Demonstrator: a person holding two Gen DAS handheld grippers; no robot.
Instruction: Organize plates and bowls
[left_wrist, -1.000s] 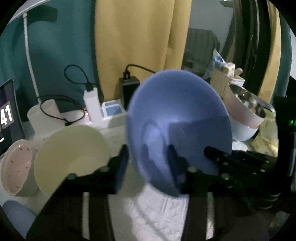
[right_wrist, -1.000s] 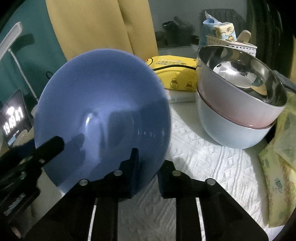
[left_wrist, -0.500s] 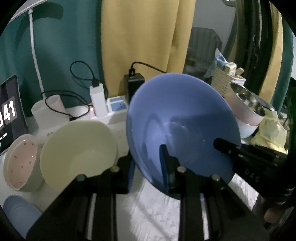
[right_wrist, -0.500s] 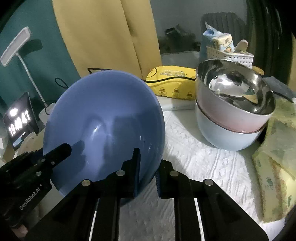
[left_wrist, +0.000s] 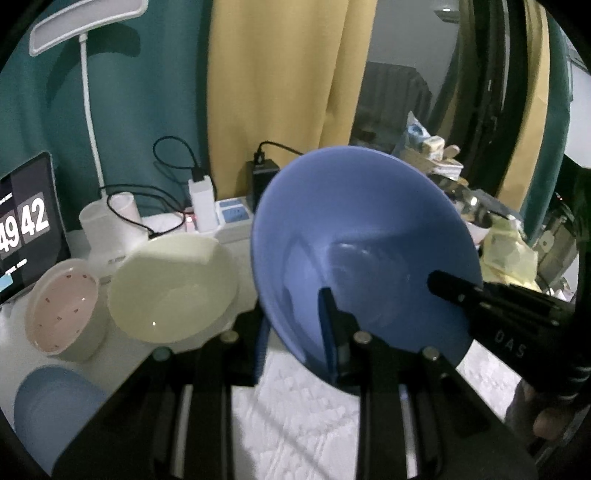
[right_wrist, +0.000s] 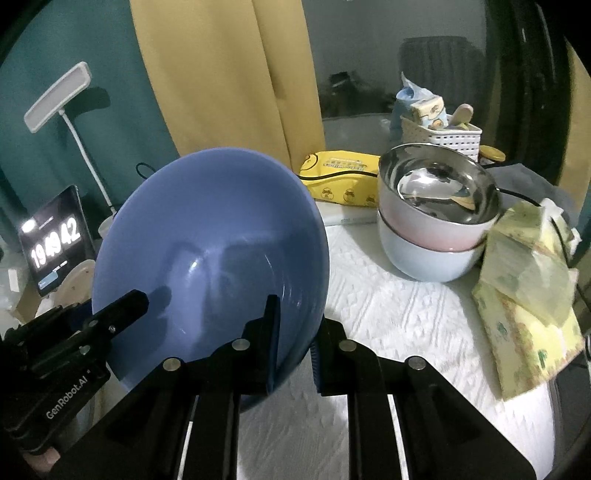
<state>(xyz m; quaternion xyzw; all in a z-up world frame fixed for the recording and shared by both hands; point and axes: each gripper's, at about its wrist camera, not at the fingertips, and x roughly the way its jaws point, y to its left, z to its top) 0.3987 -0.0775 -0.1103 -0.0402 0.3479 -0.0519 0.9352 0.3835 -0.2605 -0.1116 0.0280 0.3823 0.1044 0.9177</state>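
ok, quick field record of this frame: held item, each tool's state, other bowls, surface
held item: blue bowl, tilted, lifted off the cloth
left tool: shut on the bowl's rim, one finger inside, one outside
right tool: shut on the rim the same way
other bowls, left: cream bowl, pink dotted bowl
other bowls, right: steel-lined pink bowl nested in pale blue bowl
surface: white textured cloth

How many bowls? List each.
5: large blue bowl tilted at centre; cream bowl and speckled pink bowl at left; steel-lined pink bowl stacked in pale-blue bowl at right. Others may be hidden.
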